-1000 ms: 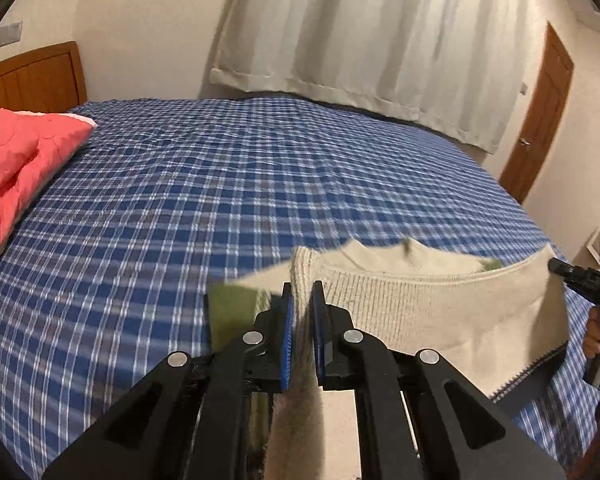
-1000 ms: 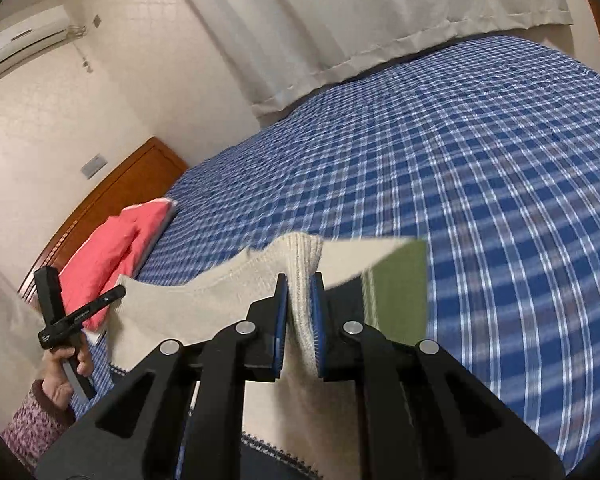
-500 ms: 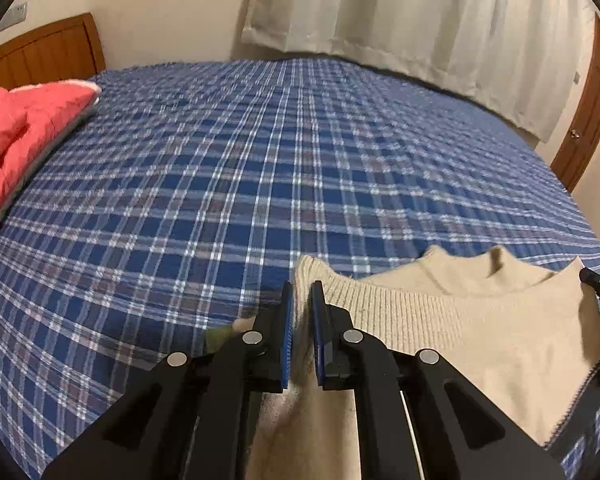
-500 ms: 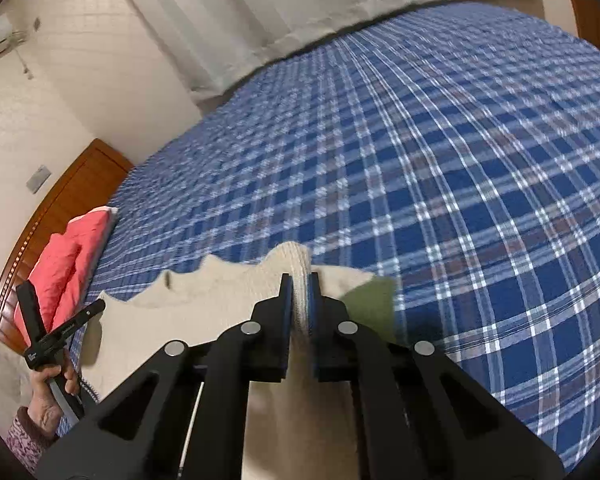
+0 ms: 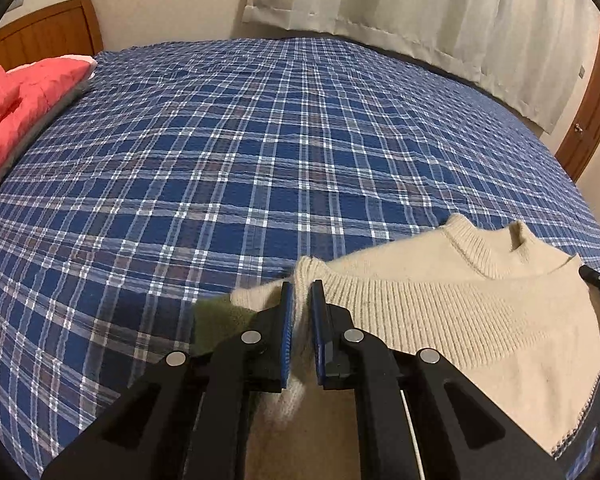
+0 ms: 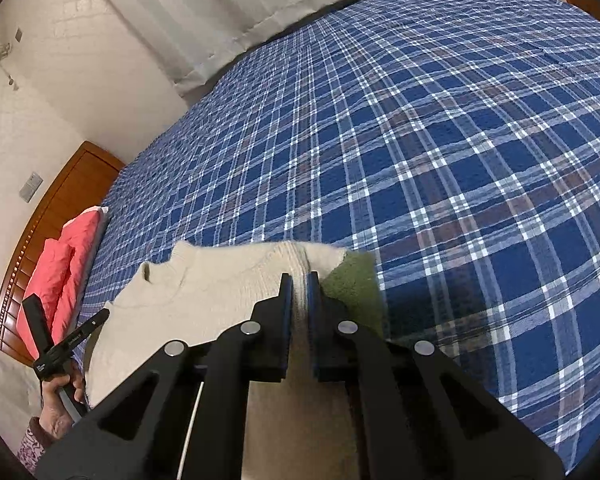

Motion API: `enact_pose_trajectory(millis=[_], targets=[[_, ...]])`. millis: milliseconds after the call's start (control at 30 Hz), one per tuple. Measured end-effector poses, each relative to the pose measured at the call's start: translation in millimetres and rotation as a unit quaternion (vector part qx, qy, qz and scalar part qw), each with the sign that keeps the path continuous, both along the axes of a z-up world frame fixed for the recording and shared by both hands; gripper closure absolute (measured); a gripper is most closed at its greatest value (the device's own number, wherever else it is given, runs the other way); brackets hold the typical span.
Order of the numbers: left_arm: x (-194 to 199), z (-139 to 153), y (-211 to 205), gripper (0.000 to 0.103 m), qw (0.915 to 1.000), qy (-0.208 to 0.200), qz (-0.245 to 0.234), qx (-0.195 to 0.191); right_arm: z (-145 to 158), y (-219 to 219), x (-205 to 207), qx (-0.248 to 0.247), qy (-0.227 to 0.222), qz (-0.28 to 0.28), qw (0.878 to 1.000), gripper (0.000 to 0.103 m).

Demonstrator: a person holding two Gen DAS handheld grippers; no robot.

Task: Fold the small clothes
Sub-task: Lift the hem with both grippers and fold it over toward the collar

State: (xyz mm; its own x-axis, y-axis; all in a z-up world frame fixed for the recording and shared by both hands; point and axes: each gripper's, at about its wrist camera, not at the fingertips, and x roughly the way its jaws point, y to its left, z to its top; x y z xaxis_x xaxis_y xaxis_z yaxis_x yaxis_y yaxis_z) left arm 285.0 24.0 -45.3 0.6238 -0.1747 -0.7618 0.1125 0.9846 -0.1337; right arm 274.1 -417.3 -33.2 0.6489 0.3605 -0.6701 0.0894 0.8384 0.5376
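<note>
A: Why is the cream sweater (image 5: 440, 308) gripped at both shoulders?

B: So that it can be spread flat. The left gripper (image 5: 299, 292) is pressed together on knit at one shoulder, and the right gripper (image 6: 299, 282) is pinched on the other, which keeps the neckline stretched between them.

A: Where is the garment lying?

B: At the near edge of the blue plaid bedspread (image 5: 260, 152), its collar toward the far side; a green sleeve patch (image 6: 354, 280) is seen beside each grip.

A: And the red quilt (image 5: 24, 92)?

B: It is left by the headboard, well apart.
</note>
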Motion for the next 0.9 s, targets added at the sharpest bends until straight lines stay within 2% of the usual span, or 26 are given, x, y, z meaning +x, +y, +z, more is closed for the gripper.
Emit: enact_pose_trajectory(millis=[533,767,800,867,900], targets=[[-4.3,-4.2,2.5,0.09,0.9999,0.001,0.002,-0.011,-0.7,-2.2,-0.2,0.003,-0.002,-0.001,1.0,0.097],[-4.9,-4.5,7.1,0.086,0.9995,0.007,-0.001,-0.03,-0.2,-5.5,1.4,0.016,0.006,-0.005,1.0,0.096],[-5.9,-3.6,8.2,0.081,0.9994,0.006,-0.001,-0.034,0.1,-6.3,1.2,0.021,0.009,-0.005,1.0,0.095],[-11.2,0.4,9.6,0.066,0.9987,0.009,-0.01,-0.05,6.3,-5.6,-0.9,0.024,0.013,-0.008,1.0,0.086],[-16.4,3.6,11.4,0.053,0.9979,0.007,-0.017,-0.062,10.0,-3.5,-2.5,0.018,0.013,-0.01,1.0,0.084]])
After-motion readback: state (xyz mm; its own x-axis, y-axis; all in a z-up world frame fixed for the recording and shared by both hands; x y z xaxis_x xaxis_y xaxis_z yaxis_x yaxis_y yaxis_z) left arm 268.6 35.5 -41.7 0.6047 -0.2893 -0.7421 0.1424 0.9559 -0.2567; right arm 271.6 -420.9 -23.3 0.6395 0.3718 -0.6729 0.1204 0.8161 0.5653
